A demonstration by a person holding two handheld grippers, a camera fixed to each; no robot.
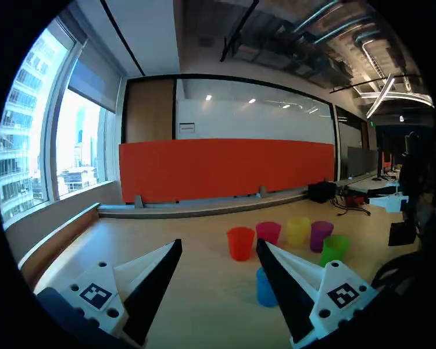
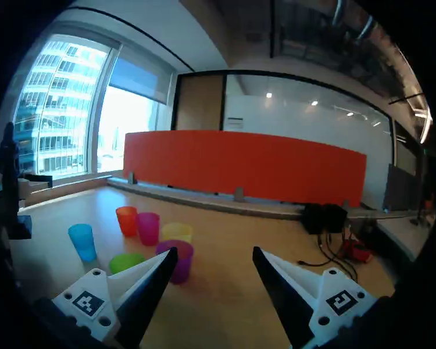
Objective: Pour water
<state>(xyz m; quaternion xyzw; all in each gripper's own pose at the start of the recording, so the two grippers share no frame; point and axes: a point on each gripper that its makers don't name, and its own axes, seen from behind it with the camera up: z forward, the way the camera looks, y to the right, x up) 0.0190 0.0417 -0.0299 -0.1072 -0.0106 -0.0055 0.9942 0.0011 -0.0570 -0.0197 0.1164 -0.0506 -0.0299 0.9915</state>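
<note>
Left hand-held gripper is spread wide and empty, and the blue cup sits just ahead, beside its right finger. Right hand-held gripper is spread too, purple cup by its left finger. Centre a cup squarely between the fingers before closing.

A: What stands there?
B: Six, plastic, upright on the bench; orange cup, magenta cup, yellow cup, purple cup clustered; green cup just beside purple; blue cup apart.

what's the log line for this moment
left tool open, empty | right tool open, empty | blue cup, orange cup, pink cup, yellow cup, purple cup, green cup upright on table | pour not started
</note>
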